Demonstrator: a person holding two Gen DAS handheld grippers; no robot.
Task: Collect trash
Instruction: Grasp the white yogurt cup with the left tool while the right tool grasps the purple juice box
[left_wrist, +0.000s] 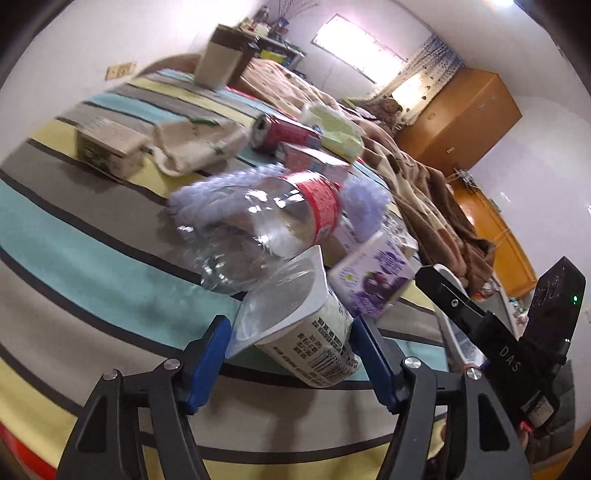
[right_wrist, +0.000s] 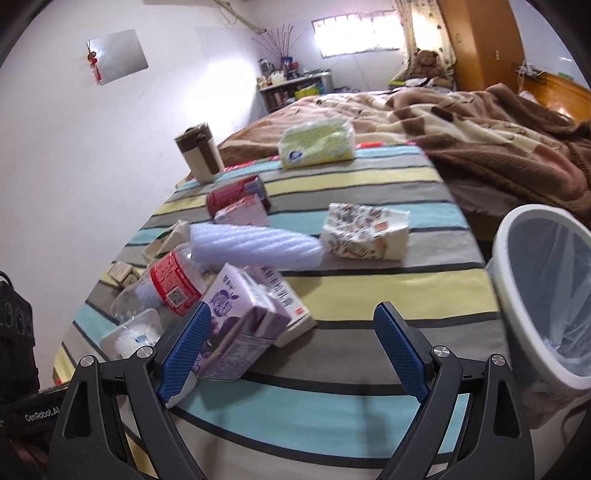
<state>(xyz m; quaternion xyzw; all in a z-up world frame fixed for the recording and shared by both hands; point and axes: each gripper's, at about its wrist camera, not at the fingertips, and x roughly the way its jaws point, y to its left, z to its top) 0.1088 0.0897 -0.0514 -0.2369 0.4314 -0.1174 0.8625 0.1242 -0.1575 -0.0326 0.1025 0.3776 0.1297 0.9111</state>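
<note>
A bed (right_wrist: 369, 288) with a striped cover is seen in both wrist views, and the trash lies spread over it. A brown blanket (right_wrist: 480, 125) is heaped on the far part of the bed. A white bin (right_wrist: 517, 317) with a clear liner stands just beside the bed's right edge, in the right wrist view.

On the bed, a clear bottle (left_wrist: 258, 229) with a red label lies on its side near the front edge, with a pale purple fluffy thing (right_wrist: 255, 245) behind it. A green tissue pack (right_wrist: 317, 144) lies far back on the bed, a patterned pack (right_wrist: 365, 232) toward the bin side, and a brown-and-cream cup (right_wrist: 199, 155) stands upright at the far left. A red can (right_wrist: 232, 194) lies on its side between the cup and the bottle. A purple carton (right_wrist: 236, 325) lies tilted just right of the bottle.

A white yoghurt cup (left_wrist: 310, 332) lies on its side at the front edge of the bed, its lid peeled up. It is set between the fingers of the left tongs (left_wrist: 291, 354), which stand about half open; whether the pads press on it cannot be told. The right tongs (right_wrist: 295, 350) are held wide open with nothing gripped, the left finger (right_wrist: 184, 350) being just beside the purple carton.
</note>
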